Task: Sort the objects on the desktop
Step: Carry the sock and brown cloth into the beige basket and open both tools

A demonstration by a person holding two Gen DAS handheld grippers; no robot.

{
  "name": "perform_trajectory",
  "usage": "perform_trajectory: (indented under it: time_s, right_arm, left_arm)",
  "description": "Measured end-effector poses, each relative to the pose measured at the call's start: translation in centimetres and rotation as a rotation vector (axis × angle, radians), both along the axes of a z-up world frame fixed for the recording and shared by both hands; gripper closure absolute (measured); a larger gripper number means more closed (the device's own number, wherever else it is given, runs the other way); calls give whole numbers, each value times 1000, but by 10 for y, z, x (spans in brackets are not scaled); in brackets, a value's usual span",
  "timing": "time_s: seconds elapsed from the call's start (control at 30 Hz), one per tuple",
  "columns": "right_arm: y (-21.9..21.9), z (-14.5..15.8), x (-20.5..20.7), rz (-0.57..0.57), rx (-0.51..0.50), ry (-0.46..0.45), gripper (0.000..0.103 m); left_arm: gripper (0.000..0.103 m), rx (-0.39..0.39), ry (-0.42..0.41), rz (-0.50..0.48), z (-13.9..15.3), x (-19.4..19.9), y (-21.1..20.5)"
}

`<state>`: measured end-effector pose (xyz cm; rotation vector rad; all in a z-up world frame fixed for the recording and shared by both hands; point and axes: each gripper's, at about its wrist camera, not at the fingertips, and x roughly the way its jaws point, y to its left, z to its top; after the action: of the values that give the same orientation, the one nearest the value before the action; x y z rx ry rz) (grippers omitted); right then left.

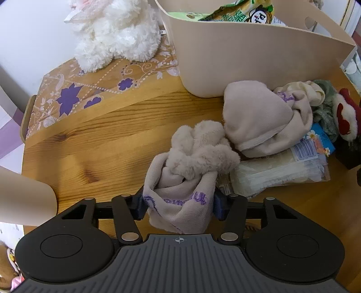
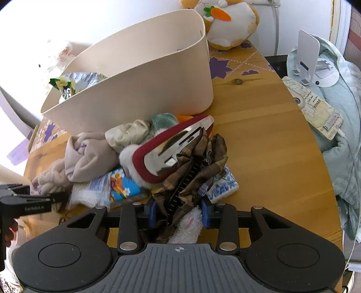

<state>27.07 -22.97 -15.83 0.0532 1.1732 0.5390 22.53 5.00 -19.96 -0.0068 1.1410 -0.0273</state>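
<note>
This is looking like a home, most likely a bedroom or a private room. A wooden worktop (image 2: 266, 144) with a floral purple runner (image 1: 94, 90) is carrying soft toys: a white plush (image 1: 117, 31) and a plush with a carrot (image 2: 227, 20). Crumpled socks (image 1: 259, 117), hair accessories and a snack packet (image 1: 243, 11) inside a beige basket (image 1: 248, 54) are lying around. Beside the worktop, a phone in a decorated case (image 2: 315, 108) is resting on pale green bedding (image 2: 343, 139)
</note>
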Motion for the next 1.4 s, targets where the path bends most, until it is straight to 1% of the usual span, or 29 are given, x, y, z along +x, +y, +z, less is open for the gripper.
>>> perform_trajectory:
  time_s: [0.13, 0.2, 0.3, 0.47, 0.67, 0.87, 1.1, 1.2, 1.27, 1.4]
  right_arm:
    - [-7, 4, -6, 8, 19, -3, 70]
    - [-10, 8, -8, 11, 31, -13, 70]
    - [-16, 15, -10, 11, 58, -38, 70]
    - [-26, 32, -9, 11, 79, -93, 70]
    - [-45, 47, -2, -2, 82, -133, 70]
    - [-55, 60, 10, -14, 86, -183, 70]
    - [-54, 83, 34, 9, 107, -271, 70]
    - [-48, 96, 48, 31, 115, -316, 70]
    - [-42, 104, 58, 47, 120, -344, 70]
    - [-28, 120, 73, 90, 99, -439, 70]
  left_arm:
    - [54, -37, -2, 39, 2, -4, 3]
    - [55, -38, -4, 51, 3, -7, 4]
    - [55, -36, -9, 70, 6, -12, 5]
    - [55, -59, -28, 118, 15, -21, 13]
    - [55, -51, -67, 155, 30, -30, 20]
    - [55, -74, -130, 209, 56, -30, 31]
    - [55, -97, -216, 227, 92, -12, 39]
    - [55, -59, -257, 211, 107, 2, 37]
    - [55, -54, -283, 204, 117, 12, 35]
    - [55, -72, -338, 194, 139, 32, 28]
